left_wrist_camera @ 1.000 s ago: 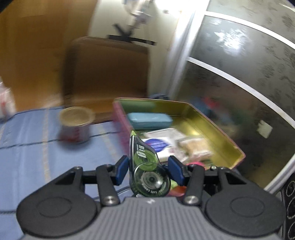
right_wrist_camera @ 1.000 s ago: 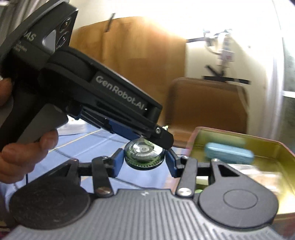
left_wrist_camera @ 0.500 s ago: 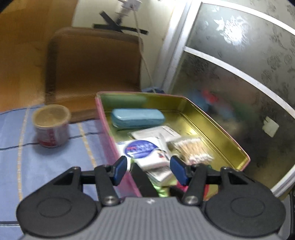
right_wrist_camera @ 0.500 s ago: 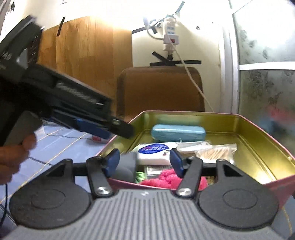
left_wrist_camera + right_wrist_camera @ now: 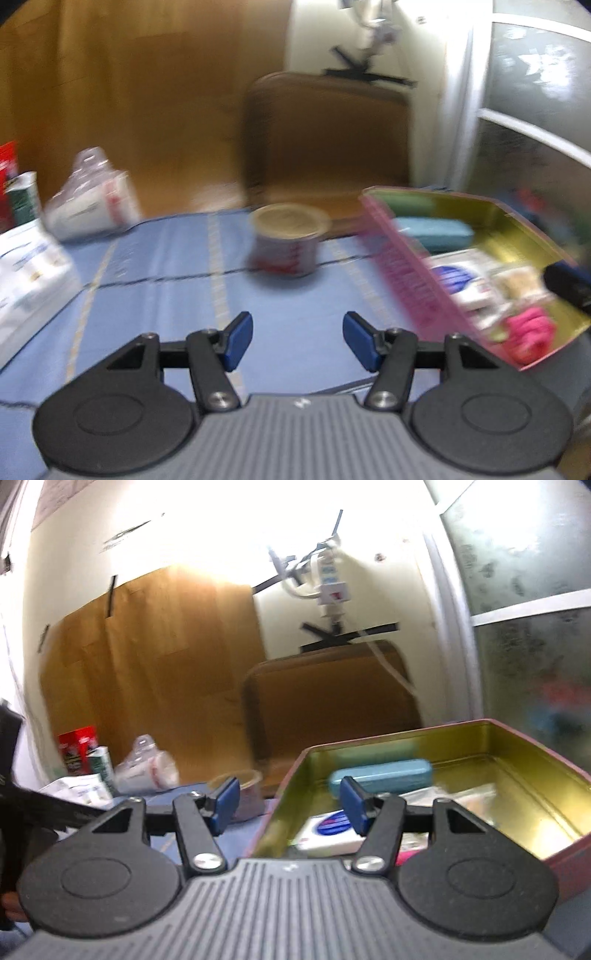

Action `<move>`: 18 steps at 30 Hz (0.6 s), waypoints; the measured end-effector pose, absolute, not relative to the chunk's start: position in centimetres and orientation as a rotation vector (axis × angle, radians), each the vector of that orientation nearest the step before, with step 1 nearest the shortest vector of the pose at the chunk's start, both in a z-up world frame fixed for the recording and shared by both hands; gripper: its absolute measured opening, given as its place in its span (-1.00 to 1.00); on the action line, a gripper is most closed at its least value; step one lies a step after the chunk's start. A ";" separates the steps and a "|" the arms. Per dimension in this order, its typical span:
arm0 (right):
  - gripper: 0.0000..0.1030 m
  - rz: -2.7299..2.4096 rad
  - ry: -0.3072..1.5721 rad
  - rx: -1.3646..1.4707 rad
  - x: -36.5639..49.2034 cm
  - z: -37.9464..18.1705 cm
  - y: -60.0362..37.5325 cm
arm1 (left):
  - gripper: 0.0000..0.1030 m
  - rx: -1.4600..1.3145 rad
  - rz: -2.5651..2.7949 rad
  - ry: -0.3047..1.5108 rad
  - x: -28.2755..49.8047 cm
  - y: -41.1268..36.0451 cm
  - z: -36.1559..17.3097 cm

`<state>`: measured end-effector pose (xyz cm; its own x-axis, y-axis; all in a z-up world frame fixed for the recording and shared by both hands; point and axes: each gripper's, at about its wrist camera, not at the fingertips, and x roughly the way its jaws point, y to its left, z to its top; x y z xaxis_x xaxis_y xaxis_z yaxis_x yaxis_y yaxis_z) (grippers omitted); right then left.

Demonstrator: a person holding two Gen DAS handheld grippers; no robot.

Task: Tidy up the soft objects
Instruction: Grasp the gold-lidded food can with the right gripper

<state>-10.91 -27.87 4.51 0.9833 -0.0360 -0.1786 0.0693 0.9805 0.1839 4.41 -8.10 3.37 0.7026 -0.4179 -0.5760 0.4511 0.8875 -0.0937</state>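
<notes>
My left gripper [image 5: 299, 339] hangs over the blue cloth [image 5: 155, 280] with its jaws opening and nothing between them. To its right stands the pink tin [image 5: 406, 280] with a gold inside, holding a fluffy pink soft thing [image 5: 530, 334], a teal case [image 5: 432, 232] and white packets. My right gripper [image 5: 290, 806] stands open and empty over the near left corner of the tin [image 5: 517, 746]. Past its fingers lie the teal case [image 5: 380, 777] and a white box with a blue label [image 5: 328, 830]. The left view is blurred.
A red and white can [image 5: 286, 243] stands on the cloth left of the tin. A plastic bag [image 5: 92, 206] and white packs [image 5: 26, 266] lie far left, with a red box [image 5: 77, 749] behind. A brown chair back [image 5: 332, 701] rises beyond the table.
A green tape dispenser that sat between both grippers' pads is gone from them. Both grippers have opened. The left view has swung left, away from the tin.
</notes>
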 end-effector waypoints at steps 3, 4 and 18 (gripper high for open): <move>0.21 -0.002 0.206 0.169 -9.7 4.2 -25.9 | 0.07 0.049 -0.417 0.649 5.2 -5.9 2.1; 0.21 0.017 0.219 0.161 -9.2 4.0 -25.1 | 0.07 0.043 -0.395 0.657 5.5 -5.1 1.7; 0.22 0.200 0.413 0.105 -2.7 0.9 -17.3 | 0.21 0.014 -0.079 0.682 9.5 4.2 -2.5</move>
